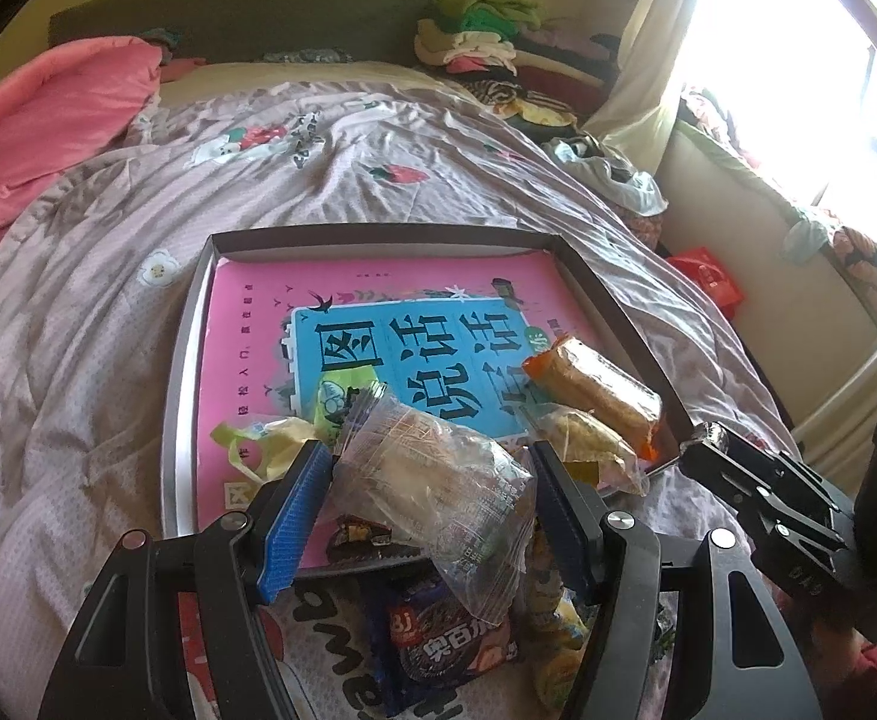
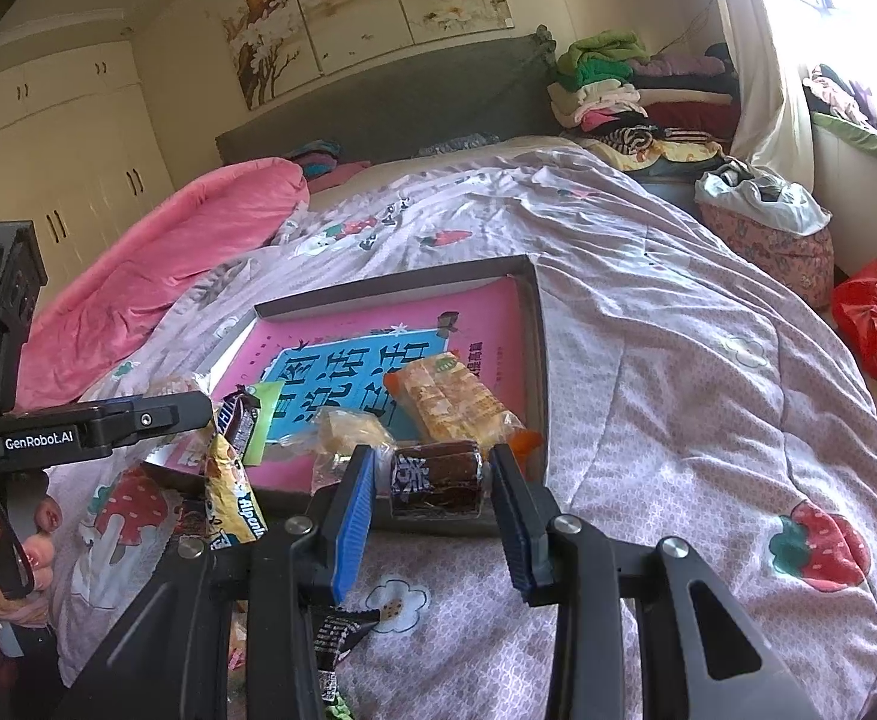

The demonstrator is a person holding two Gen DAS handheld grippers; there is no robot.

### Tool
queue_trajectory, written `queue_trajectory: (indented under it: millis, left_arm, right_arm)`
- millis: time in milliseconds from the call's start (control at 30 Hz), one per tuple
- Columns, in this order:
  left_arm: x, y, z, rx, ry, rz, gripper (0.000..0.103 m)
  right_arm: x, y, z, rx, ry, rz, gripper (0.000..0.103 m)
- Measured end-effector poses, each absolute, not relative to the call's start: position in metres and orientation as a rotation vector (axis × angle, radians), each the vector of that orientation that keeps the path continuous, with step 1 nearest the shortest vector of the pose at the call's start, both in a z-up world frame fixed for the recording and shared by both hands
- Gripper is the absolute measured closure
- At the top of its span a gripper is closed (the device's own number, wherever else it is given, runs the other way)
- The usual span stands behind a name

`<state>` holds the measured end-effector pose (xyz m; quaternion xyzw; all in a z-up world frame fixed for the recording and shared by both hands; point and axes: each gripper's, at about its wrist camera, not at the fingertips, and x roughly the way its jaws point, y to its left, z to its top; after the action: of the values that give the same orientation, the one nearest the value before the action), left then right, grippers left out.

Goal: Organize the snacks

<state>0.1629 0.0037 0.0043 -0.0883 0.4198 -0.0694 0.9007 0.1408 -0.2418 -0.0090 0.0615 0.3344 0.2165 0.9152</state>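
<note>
While daylight floods in from the window, the stock reads as follows, largest first.

Bed (image 2: pixel 648 312): pale lilac quilt printed with strawberries and flowers; pink blanket (image 2: pixel 156 276) bunched along one side.

Shallow box tray (image 1: pixel 612 288): dark rim, lying flat on the quilt. Inside it, a pink book (image 1: pixel 246 324) with a blue panel of large Chinese characters.

Orange-ended cracker pack (image 1: pixel 597 390): lies in the tray's near corner, on the book.

Clear-wrapped pastry (image 1: pixel 432 474): held between the left gripper (image 1: pixel 432 480) jaws, which close on its wrapper, above the tray's near edge.

Dark blue cookie pack (image 1: pixel 444 642): Chinese lettering, on the quilt below the held pastry.

Yellow packet (image 2: pixel 231 492): partly legible "Alpenl...", hanging beside the tray's near edge.

Brown snack bar (image 2: pixel 435 477): dark wrapper with white characters, sits between the right gripper (image 2: pixel 432 480) jaws at the tray's near rim; whether they press on it I cannot tell.

"GenRobot.AI" is printed on the left gripper body, seen from the right wrist view.
</note>
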Motion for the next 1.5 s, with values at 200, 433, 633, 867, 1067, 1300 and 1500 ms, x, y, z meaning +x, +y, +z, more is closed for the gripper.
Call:
queue_trajectory:
  millis: [200,433,633,867,1067,1300,1500]
  left_arm:
    - [0.167,0.0,0.002,-0.182,0.87,-0.15,0.034]
    - [0.171,-0.002,-0.001,-0.184,0.873,-0.153,0.034]
    - [0.175,-0.004,-0.004,-0.18,0.877,-0.155,0.034]
    - [0.177,-0.007,-0.007,-0.181,0.88,-0.158,0.034]
    - [0.18,-0.008,-0.01,-0.18,0.883,-0.163,0.034]
    - [0.181,-0.009,-0.011,-0.178,0.885,-0.161,0.034]
    - [0.183,-0.009,-0.011,-0.178,0.89,-0.158,0.034]
  right_arm:
    - [0.145,-0.241,-0.011,0.124,0.691,0.442,0.064]
    - [0.152,-0.236,-0.014,0.098,0.696,0.425,0.064]
    - [0.157,-0.233,-0.016,0.084,0.694,0.414,0.064]
    - [0.163,-0.23,-0.02,0.072,0.704,0.404,0.064]
    - [0.164,-0.229,-0.022,0.064,0.704,0.4,0.064]
    - [0.163,-0.225,-0.021,0.055,0.706,0.414,0.064]
    - [0.161,-0.222,-0.021,0.043,0.705,0.418,0.064]
